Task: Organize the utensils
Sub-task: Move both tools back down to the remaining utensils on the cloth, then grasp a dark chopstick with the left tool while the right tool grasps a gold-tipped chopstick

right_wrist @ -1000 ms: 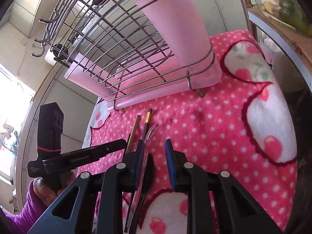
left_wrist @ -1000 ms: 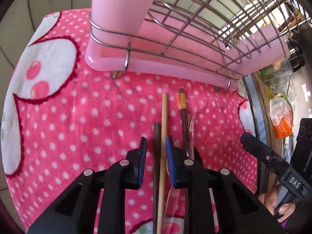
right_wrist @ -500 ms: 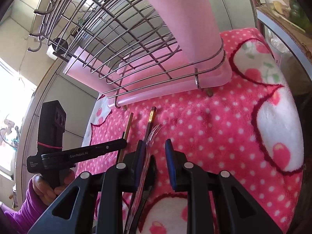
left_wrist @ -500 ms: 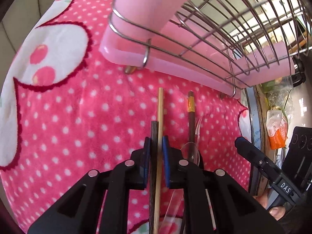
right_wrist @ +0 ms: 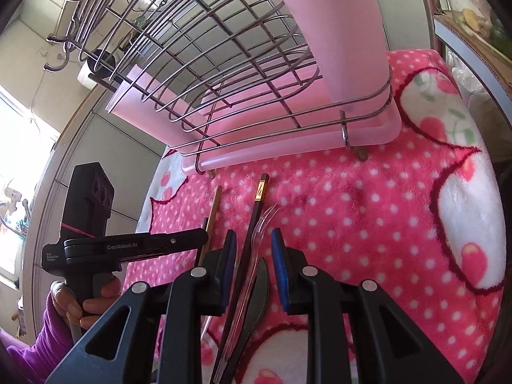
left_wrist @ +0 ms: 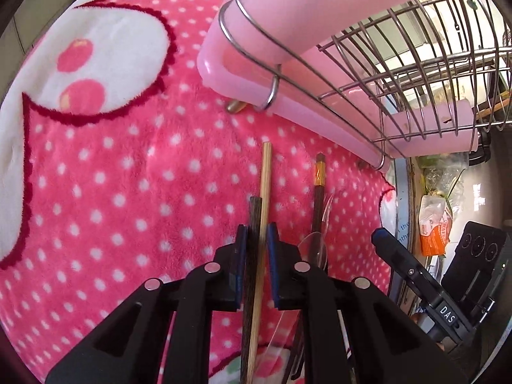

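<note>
My left gripper (left_wrist: 256, 241) is shut on two chopsticks side by side, a dark one (left_wrist: 254, 211) and a pale wooden one (left_wrist: 265, 172), over the pink dotted towel (left_wrist: 134, 192). To their right lie a dark chopstick with a gold band (left_wrist: 320, 185) and a clear spoon (left_wrist: 315, 249). My right gripper (right_wrist: 252, 246) stands open over the gold-banded chopstick (right_wrist: 256, 211) and a clear plastic fork (right_wrist: 264, 220), its pads not touching either. A black knife (right_wrist: 259, 288) lies under it. The left gripper (right_wrist: 200, 236) shows side-on at the left of the right wrist view.
A wire dish rack (right_wrist: 224, 64) on a pink drip tray (right_wrist: 288, 147) stands just beyond the utensils, with a tall pink utensil cup (right_wrist: 336, 32) at its corner. A person's hand in a purple sleeve (right_wrist: 64, 307) holds the left tool. Clutter and bags (left_wrist: 432, 224) sit past the towel's edge.
The left jaws closed onto the dark and pale chopsticks, and that gripper moved in toward the rack and rolled. The right gripper edged closer to the rack, still open.
</note>
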Demonstrator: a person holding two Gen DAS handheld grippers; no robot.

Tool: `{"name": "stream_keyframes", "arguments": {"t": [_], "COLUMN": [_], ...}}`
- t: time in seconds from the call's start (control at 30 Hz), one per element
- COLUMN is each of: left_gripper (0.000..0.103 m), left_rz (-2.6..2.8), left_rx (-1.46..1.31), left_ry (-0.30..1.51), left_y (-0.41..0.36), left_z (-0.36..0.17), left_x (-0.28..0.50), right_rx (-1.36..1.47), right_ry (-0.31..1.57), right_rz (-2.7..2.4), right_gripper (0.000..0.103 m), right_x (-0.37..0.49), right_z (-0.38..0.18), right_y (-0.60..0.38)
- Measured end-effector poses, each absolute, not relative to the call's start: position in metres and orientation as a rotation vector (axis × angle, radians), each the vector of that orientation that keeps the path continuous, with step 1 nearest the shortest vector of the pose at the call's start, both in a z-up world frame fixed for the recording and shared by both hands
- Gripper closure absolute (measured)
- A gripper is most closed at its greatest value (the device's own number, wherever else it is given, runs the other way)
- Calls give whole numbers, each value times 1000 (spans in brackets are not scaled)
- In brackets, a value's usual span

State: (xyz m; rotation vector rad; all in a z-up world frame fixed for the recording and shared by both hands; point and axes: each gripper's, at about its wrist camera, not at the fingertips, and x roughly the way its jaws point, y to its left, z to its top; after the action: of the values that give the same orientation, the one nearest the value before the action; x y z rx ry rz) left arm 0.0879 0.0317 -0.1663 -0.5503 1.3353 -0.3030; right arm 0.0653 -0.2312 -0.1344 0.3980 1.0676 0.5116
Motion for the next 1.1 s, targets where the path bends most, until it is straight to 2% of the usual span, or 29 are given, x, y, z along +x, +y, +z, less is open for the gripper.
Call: {"name": "stream_keyframes", "arguments": {"t": [0.23,0.73,0.77,0.8,1.1], "left_gripper": [90,90,91,96,98], "left_rz": [-309,-218,-215,-209,-150], "left_rx": [-620,-199,-178,-162,-241], "left_ry": [1328,1315,1311,1302,1247], "left_y": [45,-4,-8,-8,37], "left_z": [-172,-155,-154,-153,-138], "left_x": [85,86,86,85,73], "right_rx": [377,328,328,329,316], "right_ry": [1067,1091,1093,1097,1198], "right_rz": [517,515,521,530,532], "right_gripper": [81,81,81,81,79], "right_x": [66,73,74,75,100], "right_z": [-131,-126,-125,-123,-130], "right_y": [-227,-214,-213,-211,-189]}}
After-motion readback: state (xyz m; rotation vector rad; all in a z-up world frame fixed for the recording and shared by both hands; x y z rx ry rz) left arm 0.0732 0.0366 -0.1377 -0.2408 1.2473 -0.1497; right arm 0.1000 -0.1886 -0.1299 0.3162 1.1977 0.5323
